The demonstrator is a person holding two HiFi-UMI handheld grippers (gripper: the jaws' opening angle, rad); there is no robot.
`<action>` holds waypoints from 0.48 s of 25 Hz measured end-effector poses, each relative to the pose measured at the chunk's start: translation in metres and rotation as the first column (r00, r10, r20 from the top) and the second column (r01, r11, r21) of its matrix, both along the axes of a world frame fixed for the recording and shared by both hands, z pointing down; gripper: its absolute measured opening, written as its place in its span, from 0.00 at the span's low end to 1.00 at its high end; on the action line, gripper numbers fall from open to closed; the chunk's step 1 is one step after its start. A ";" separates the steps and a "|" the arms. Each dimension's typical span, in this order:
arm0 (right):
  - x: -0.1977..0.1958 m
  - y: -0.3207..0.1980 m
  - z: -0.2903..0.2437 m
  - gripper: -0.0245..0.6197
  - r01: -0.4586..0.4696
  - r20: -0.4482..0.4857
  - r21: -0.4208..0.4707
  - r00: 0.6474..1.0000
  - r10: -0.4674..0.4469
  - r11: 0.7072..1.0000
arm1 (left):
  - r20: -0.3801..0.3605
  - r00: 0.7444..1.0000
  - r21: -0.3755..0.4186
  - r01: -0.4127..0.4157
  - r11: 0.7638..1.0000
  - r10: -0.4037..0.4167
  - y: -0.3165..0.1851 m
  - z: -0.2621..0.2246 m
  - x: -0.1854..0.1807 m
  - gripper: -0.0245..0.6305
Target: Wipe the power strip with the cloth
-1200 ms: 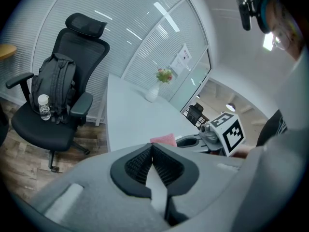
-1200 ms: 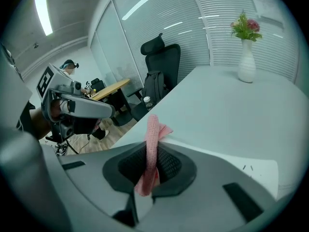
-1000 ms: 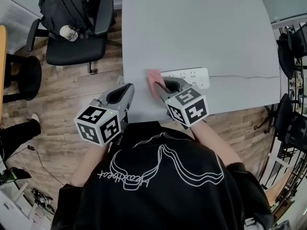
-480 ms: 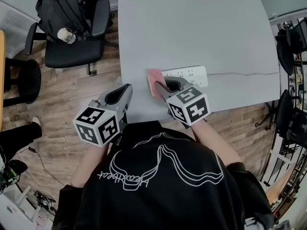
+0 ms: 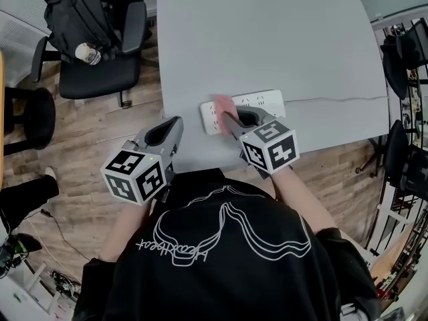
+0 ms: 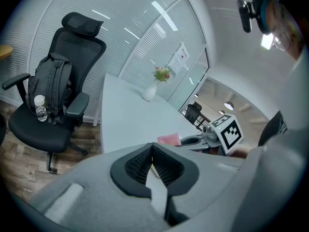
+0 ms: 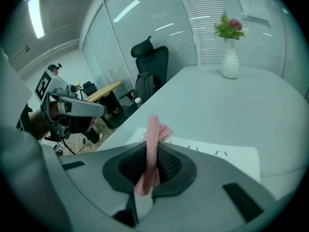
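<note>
We pinch the cloth (image 5: 223, 105), likely soft and limp, mid-fold in our right gripper (image 5: 229, 122); left gripper (image 5: 174, 127) closed, empty.

A pale grey table (image 5: 267, 45) is standing on a wood-plank floor (image 5: 87, 132). A black office chair (image 5: 100, 79) is sitting just beside the table's left edge, carrying a black backpack (image 5: 77, 12) and a bottle (image 5: 85, 53). A white vase (image 7: 230, 59) with flowers is standing at the table's far end. Closed blinds (image 7: 217, 8) are covering the wall behind it, glass panels (image 7: 99, 57) are running alongside, and a ceiling light (image 7: 34, 13) is glowing. More dark chairs (image 5: 401, 52) are crowding the right side.
</note>
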State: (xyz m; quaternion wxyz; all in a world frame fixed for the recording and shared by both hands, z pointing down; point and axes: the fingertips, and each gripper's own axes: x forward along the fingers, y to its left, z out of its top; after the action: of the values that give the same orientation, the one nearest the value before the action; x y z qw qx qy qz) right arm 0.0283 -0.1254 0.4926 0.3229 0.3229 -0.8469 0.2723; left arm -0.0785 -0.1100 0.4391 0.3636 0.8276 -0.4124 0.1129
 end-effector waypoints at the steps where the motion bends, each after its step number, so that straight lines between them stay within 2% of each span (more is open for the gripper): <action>1: 0.004 0.000 0.000 0.10 -0.008 0.001 0.000 1.000 0.008 1.000 | -0.001 1.000 0.001 0.000 1.000 0.000 0.000 0.000 0.001 0.06; 12: 0.045 -0.006 0.000 0.10 -0.095 -0.013 0.005 0.995 0.095 0.995 | -0.009 1.000 -0.002 -0.026 1.000 0.026 0.000 0.003 0.014 0.06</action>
State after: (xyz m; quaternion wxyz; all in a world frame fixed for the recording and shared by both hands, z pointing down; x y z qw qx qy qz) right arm 0.0734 -0.1313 0.4925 0.3143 0.3655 -0.8290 0.2835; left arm -0.0641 -0.1102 0.4417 0.3647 0.8331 -0.3999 0.1141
